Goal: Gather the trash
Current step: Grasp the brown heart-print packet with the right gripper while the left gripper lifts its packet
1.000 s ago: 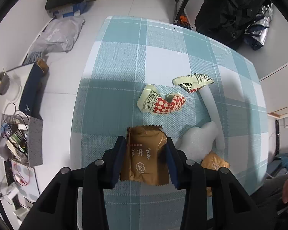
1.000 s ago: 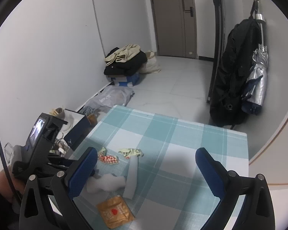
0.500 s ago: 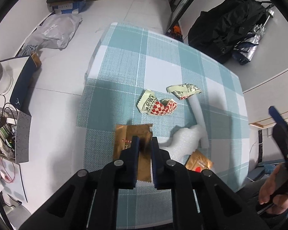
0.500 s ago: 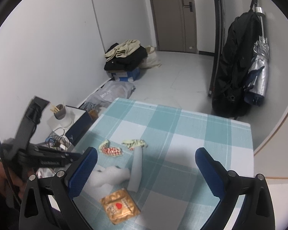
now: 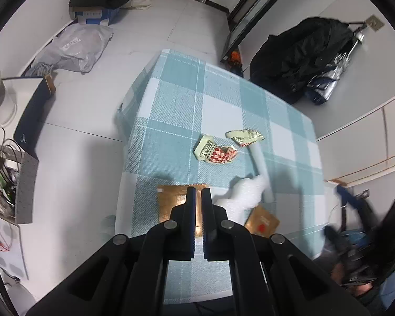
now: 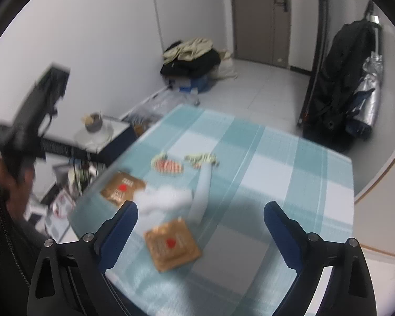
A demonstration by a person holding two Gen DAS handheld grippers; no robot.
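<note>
Your left gripper point(image 5: 198, 194) is pinched nearly together above the brown wrapper point(image 5: 171, 205), which lies flat on the checked tablecloth point(image 5: 176, 105). Your right gripper point(image 6: 200, 223) is spread wide. Grey tiled floor point(image 5: 92, 100) all round.

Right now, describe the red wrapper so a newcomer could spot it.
On the blue-checked tablecloth, look past the white foam lump to two crumpled wrappers. The red wrapper is the left one; unlike its pale printed neighbour, it carries red-and-white checks.
</note>
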